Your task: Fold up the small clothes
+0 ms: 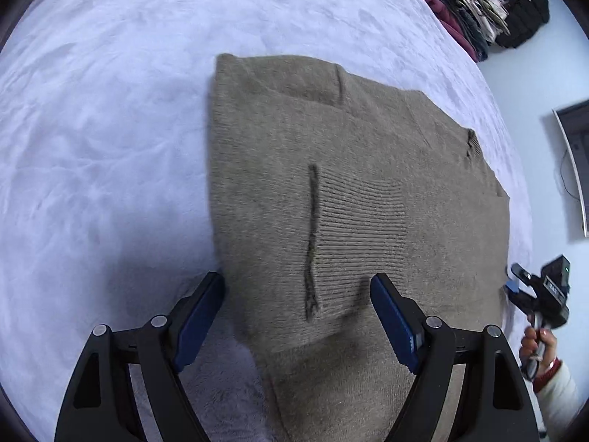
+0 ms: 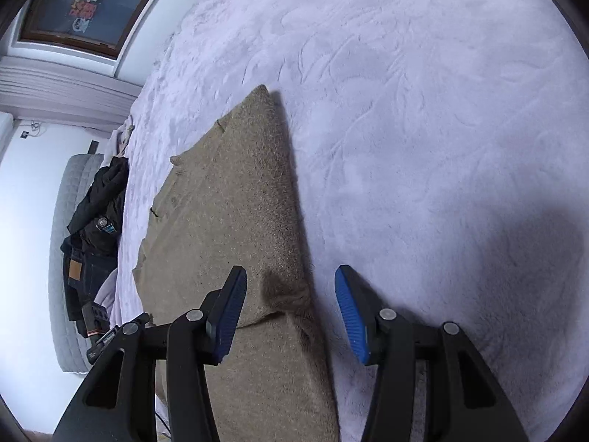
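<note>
A tan knit sweater lies flat on a pale lilac bed cover, with a sleeve folded across its body and a ribbed cuff on top. My left gripper is open and empty, just above the sweater's near left edge. In the right wrist view the same sweater runs away from me along its right edge. My right gripper is open and empty, its fingers either side of a folded corner. The right gripper, held in a hand, shows at the left wrist view's right edge.
A pile of folded clothes and a black bag sit at the bed's far corner. Dark clothes lie on a grey mattress beside the bed. A window is at the back.
</note>
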Action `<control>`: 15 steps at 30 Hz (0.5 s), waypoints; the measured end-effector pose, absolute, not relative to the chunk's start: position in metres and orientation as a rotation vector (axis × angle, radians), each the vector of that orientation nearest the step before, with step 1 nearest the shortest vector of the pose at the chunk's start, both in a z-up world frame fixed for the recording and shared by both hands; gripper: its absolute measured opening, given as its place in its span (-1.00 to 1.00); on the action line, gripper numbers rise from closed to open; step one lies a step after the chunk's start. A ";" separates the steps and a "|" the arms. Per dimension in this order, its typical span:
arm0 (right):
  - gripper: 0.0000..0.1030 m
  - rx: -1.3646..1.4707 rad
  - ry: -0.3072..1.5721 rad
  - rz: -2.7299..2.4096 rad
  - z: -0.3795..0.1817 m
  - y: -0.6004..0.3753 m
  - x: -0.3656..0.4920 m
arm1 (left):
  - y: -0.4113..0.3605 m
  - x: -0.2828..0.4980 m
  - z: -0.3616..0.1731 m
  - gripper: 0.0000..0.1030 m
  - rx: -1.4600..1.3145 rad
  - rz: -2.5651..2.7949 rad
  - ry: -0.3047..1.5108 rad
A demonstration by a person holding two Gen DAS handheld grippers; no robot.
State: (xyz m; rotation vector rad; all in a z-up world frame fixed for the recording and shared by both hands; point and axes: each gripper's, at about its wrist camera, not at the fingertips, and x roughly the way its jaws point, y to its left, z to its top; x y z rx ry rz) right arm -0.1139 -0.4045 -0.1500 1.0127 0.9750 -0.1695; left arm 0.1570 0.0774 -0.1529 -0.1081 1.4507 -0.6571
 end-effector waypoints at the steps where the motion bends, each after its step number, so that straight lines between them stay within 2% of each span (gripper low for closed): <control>1: 0.06 1.030 0.969 -0.139 -0.153 -0.404 -0.113 | 0.076 0.157 -0.152 0.56 -0.108 -0.673 1.451; 2: 0.06 1.052 0.964 -0.106 -0.156 -0.404 -0.111 | 0.074 0.156 -0.152 0.47 -0.116 -0.696 1.452; 4: -0.11 1.081 0.978 -0.083 -0.161 -0.404 -0.107 | 0.071 0.151 -0.151 -0.12 -0.116 -0.703 1.456; 5: -0.57 1.087 1.000 -0.095 -0.164 -0.405 -0.105 | 0.071 0.152 -0.149 -0.23 -0.115 -0.700 1.449; 6: -0.64 1.099 1.022 -0.099 -0.166 -0.405 -0.103 | 0.072 0.152 -0.147 -0.43 -0.119 -0.701 1.439; 10: -0.68 0.942 1.018 -0.092 -0.142 -0.398 -0.100 | 0.074 0.153 -0.145 -0.51 -0.055 -0.704 1.392; 11: -0.81 0.904 1.042 -0.113 -0.144 -0.399 -0.099 | 0.074 0.153 -0.149 -0.51 -0.049 -0.710 1.391; 15: -0.81 0.964 1.039 -0.148 -0.169 -0.413 -0.107 | 0.076 0.155 -0.151 -0.50 -0.050 -0.718 1.376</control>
